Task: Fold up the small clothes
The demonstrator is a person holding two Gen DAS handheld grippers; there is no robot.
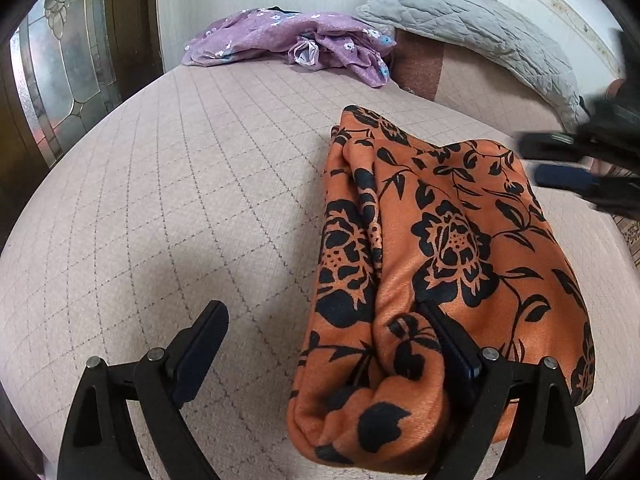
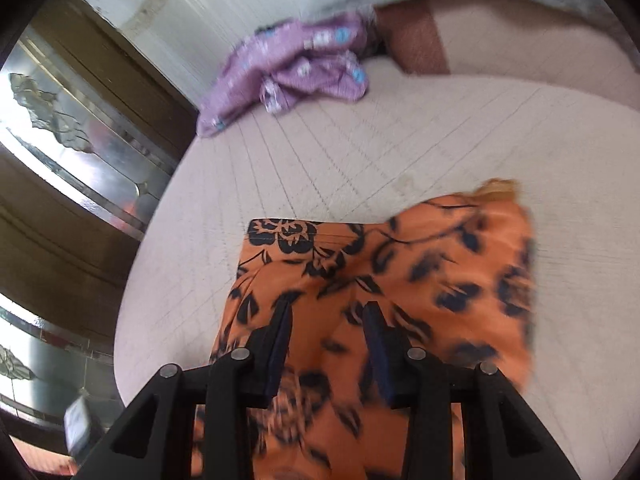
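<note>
An orange garment with black flowers lies folded in a thick bundle on the pinkish quilted bed. My left gripper is open wide; its right finger rests on the bundle's near end and its left finger stands over bare bed. My right gripper shows blurred at the bundle's far right corner. In the right wrist view the right gripper is open just above the orange garment, with nothing between its fingers.
A crumpled purple flowered garment lies at the far end of the bed; it also shows in the right wrist view. A grey quilted pillow leans at the back right. A glass-panelled door stands on the left.
</note>
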